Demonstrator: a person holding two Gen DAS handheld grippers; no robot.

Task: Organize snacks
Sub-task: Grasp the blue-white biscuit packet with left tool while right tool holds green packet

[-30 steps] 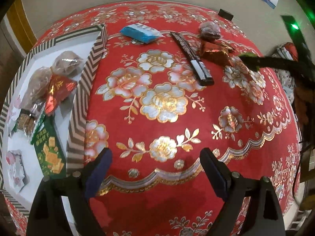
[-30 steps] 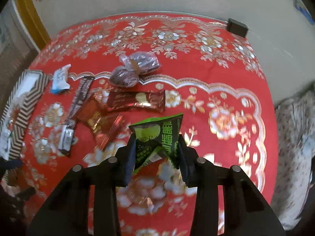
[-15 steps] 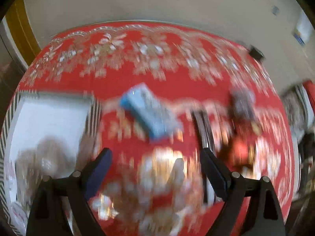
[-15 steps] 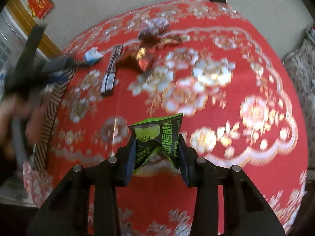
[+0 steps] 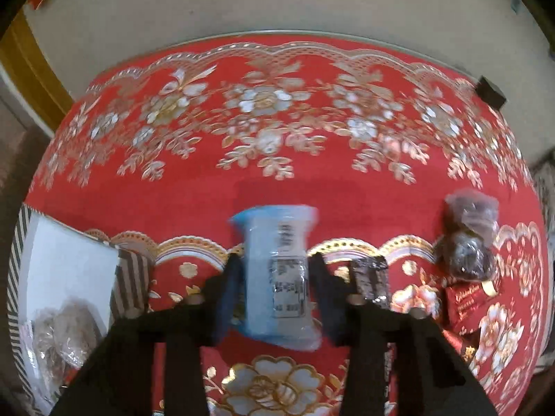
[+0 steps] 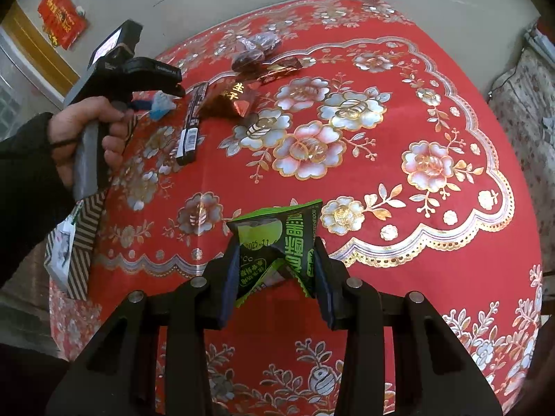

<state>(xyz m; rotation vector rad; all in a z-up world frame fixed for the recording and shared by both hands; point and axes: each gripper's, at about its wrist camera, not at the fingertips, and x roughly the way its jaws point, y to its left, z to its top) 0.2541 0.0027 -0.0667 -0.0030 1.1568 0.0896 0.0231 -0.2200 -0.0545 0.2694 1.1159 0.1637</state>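
The red tablecloth [image 6: 433, 111] carries everything: at its left edge sits the striped tray [image 5: 131, 277], already holding wrapped snacks. The left gripper [image 5: 275, 289] has swung over and its jaws have just closed around the blue packet [image 5: 277, 277], probably tray-bound next. The right gripper [image 6: 275, 270] pinches the green packet [image 6: 277, 239]. Beside the blue packet lie a dark bar [image 5: 371, 282] and a brown pouch [image 5: 464, 242], neither blocking the way

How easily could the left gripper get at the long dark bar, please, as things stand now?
Probably not yet: the left gripper has just been closing around the blue packet, so it is occupied. The long dark bar lies uncovered just beside it on the red tablecloth.
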